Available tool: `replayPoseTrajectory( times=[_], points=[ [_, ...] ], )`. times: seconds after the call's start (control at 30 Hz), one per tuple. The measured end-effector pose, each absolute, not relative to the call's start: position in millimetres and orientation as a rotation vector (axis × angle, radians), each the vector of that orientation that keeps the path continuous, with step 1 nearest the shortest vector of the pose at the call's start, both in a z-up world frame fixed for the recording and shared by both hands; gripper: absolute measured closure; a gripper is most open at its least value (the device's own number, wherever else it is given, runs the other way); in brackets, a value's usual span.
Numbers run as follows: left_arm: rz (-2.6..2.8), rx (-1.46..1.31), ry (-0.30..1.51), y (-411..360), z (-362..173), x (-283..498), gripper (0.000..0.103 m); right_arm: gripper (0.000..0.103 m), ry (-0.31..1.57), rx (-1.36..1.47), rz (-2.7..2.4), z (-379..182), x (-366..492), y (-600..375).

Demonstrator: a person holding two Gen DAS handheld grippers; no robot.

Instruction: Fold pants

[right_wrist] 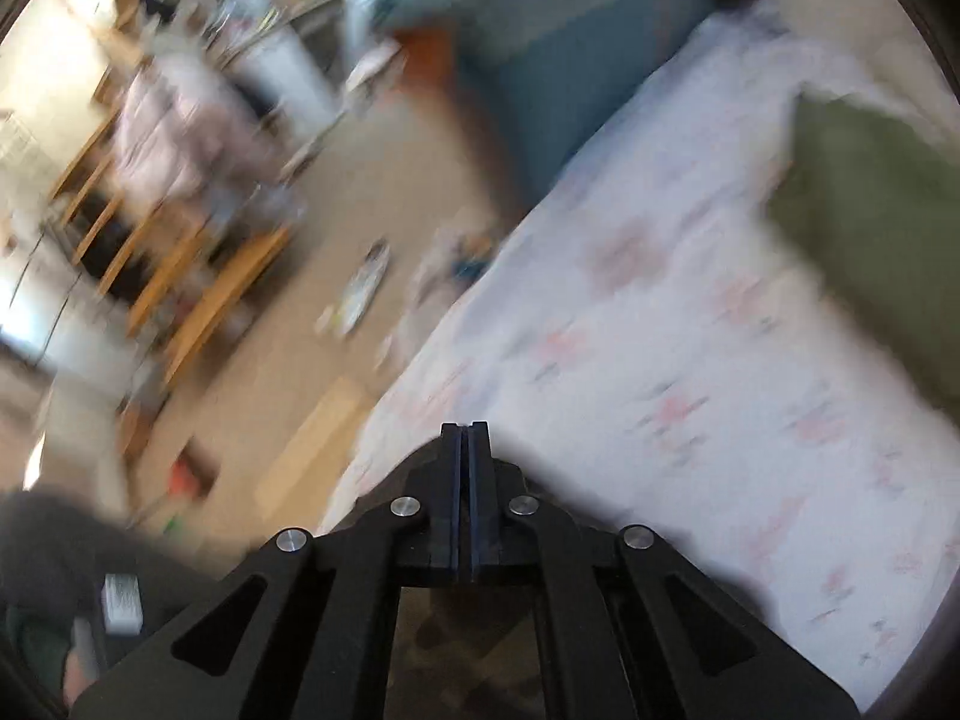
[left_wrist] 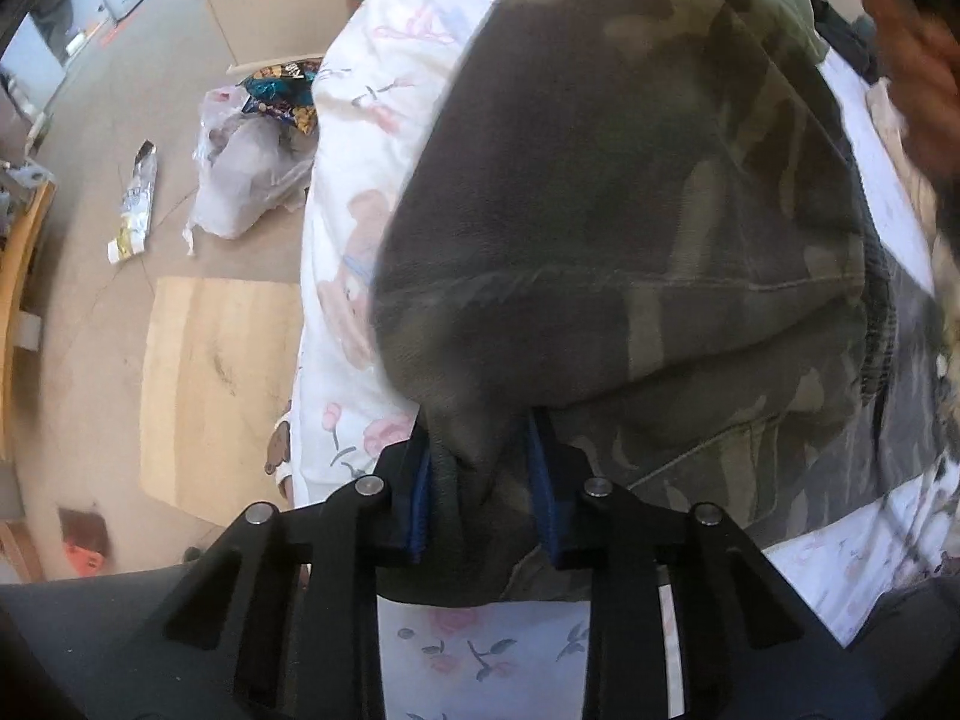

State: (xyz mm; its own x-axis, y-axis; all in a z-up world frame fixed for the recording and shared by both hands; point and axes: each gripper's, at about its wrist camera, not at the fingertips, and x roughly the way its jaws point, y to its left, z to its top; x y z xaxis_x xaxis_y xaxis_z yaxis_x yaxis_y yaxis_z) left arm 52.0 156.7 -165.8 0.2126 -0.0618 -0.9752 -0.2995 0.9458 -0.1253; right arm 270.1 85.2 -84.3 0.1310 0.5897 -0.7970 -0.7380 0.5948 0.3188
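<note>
Camouflage pants (left_wrist: 630, 228) fill most of the left wrist view, draped over a bed with a white floral sheet (left_wrist: 354, 138). My left gripper (left_wrist: 480, 468) is shut on a bunched fold of the pants, the cloth pinched between its blue pads (left_wrist: 543, 480). In the blurred right wrist view my right gripper (right_wrist: 466, 429) has its fingers pressed together above the floral sheet (right_wrist: 660, 360), with nothing visible between the tips. A bit of camouflage cloth (right_wrist: 468, 648) shows under the gripper frame. A green cloth (right_wrist: 870, 228) lies at the right.
The floor left of the bed holds a plastic bag (left_wrist: 240, 174), a snack wrapper (left_wrist: 135, 204) and a light wooden board (left_wrist: 210, 384). Wooden furniture (right_wrist: 180, 276) and a blue-grey object (right_wrist: 540, 60) stand across the room. A person's hand (left_wrist: 924, 78) shows at upper right.
</note>
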Motion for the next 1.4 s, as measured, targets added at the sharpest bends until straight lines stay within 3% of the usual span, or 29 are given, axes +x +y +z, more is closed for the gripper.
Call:
replayPoseTrajectory(
  times=[0.07, 0.17, 0.3, 0.33, 0.5, 0.63, 0.73, 0.8, 0.87, 0.97, 1.17, 1.27, 1.4],
  points=[
    [0.173, -0.288, 1.359, 154, -167, 55, 0.079, 0.103, 1.124, -0.104, 0.936, -93, 290, 79],
    [0.184, -0.291, 1.359, 154, -166, 54, 0.078, 0.103, 1.172, -0.246, 0.853, -124, 292, 94],
    [0.213, -0.283, 1.355, 145, -157, 52, 0.073, 0.098, 1.171, -0.183, 0.883, -111, 296, 79],
    [0.224, -0.264, 1.354, 142, -155, 52, 0.07, 0.094, 1.142, -0.197, 0.871, -100, 295, 70],
    [0.235, -0.251, 1.358, 134, -150, 53, 0.054, 0.093, 1.109, -0.197, 0.918, -65, 266, 17],
    [0.247, -0.237, 1.38, 127, -153, 56, 0.04, 0.097, 1.188, -0.301, 0.884, -107, 223, 7],
    [0.226, -0.257, 1.387, 124, -154, 53, 0.028, 0.103, 1.09, -0.359, 0.564, -137, 227, -23],
    [0.205, -0.288, 1.365, 124, -148, 48, 0.028, 0.102, 1.088, -0.121, 0.575, -124, 226, -56],
    [0.191, -0.279, 1.31, 121, -134, 44, 0.026, 0.093, 1.075, -0.082, 0.595, -108, 211, -68],
    [0.162, -0.272, 1.239, 113, -118, 46, 0.025, 0.093, 1.097, -0.067, 0.688, -91, 175, -71],
    [0.155, -0.251, 1.195, 102, -110, 55, 0.024, 0.099, 1.335, -0.071, 0.611, -166, 157, -74],
    [0.154, -0.24, 1.176, 94, -102, 57, 0.024, 0.098, 1.324, 0.067, 0.593, -167, 160, -88],
    [0.1, -0.245, 1.165, 79, -101, 68, 0.019, 0.085, 1.227, 0.248, 0.592, -122, 141, -121]
  ],
)
